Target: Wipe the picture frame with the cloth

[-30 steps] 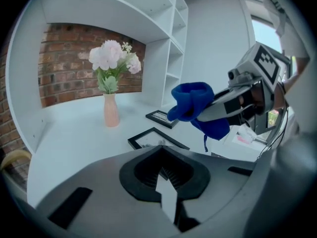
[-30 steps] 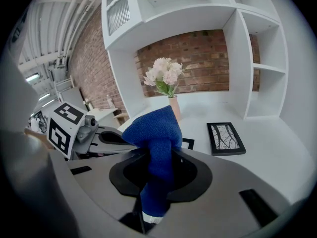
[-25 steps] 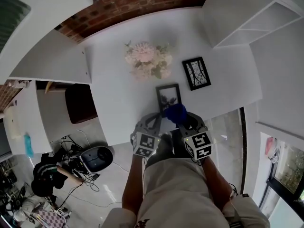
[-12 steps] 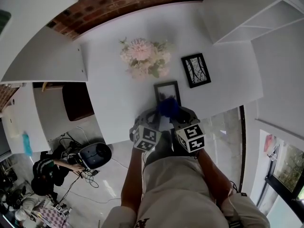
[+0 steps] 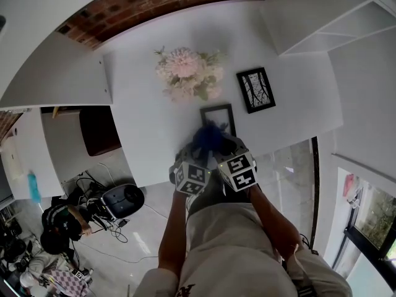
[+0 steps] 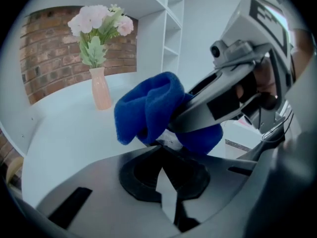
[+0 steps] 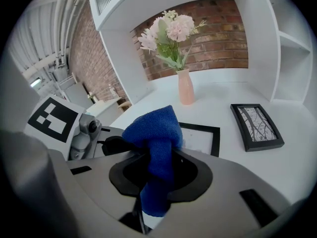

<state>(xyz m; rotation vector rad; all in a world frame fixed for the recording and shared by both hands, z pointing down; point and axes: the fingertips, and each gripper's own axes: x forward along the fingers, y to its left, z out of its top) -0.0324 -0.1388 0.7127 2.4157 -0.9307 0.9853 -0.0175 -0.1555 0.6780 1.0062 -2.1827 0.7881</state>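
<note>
White table (image 5: 148, 129) carried the picture frame (image 7: 200, 137), lying flat. Right gripper (image 7: 156, 155) jaws clamped the cloth (image 7: 156, 130); left gripper (image 6: 160, 146) jaws met, seemingly empty. Risk: wiping pressure could slide the unheld frame.

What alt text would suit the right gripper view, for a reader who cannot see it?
The right gripper is shut on a bunched blue cloth that hides part of a black picture frame lying on a white table. Beyond are a second frame, a pink vase of flowers and a brick wall.
</note>
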